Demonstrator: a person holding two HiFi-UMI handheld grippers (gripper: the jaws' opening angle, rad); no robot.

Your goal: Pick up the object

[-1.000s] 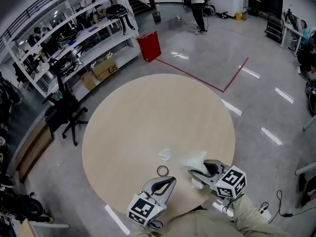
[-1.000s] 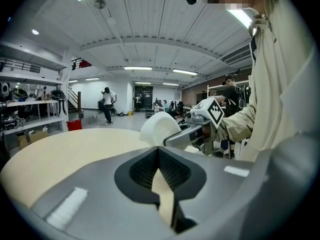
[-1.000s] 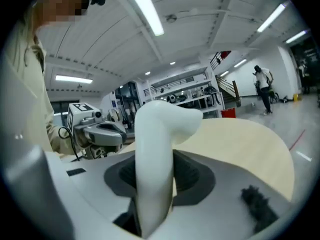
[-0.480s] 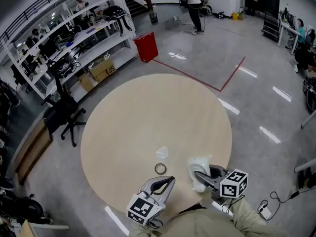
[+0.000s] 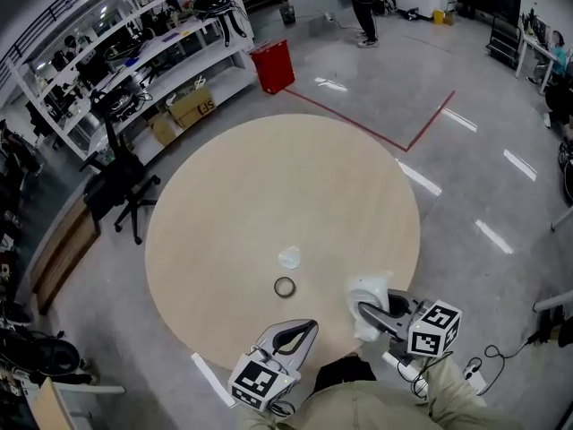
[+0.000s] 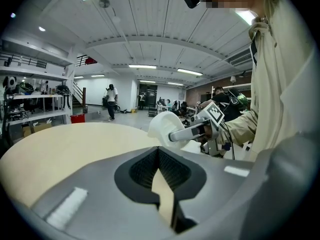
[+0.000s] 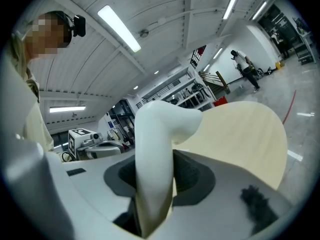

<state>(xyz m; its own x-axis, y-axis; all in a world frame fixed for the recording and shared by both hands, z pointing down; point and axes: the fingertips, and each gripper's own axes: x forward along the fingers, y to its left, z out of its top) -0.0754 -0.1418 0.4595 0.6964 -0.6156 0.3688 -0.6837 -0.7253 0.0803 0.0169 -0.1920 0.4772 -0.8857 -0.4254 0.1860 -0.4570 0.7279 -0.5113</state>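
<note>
The white object (image 5: 367, 294) is held over the near right edge of the round table (image 5: 269, 195). It is clamped in the right gripper (image 5: 363, 310), whose jaws press on its narrow stem while its wider curved end sticks out past them toward the table's middle. The right gripper view shows this directly, with both pads hard against the object (image 7: 155, 134).

The left gripper (image 5: 309, 327) hangs over the table's near edge, just left of the right one. Its jaws are drawn together with only bare tabletop showing between them.

Most of the table is open. The whole far half and the left side are bare, and the rim is clear all round.

Two small things lie on the near half toward the middle. One is a dark ring (image 5: 285, 287). The other is a pale crumpled scrap (image 5: 289, 258) just beyond it. Both lie between the grippers and the table's centre, apart from either gripper.

The only print that can be read is the black-and-white square markers on each gripper's cube. A cardboard box (image 5: 192, 115) off the table's far left carries lettering, but it is too small to read.

A black office chair (image 5: 121, 195) stands just off the table's left edge, and long shelving (image 5: 134, 61) stands beyond it. A red bin (image 5: 273, 65) sits past the far edge. A red tape line (image 5: 421, 141) runs on the floor off the far right. A person (image 5: 365, 3) stands well beyond the far side.
</note>
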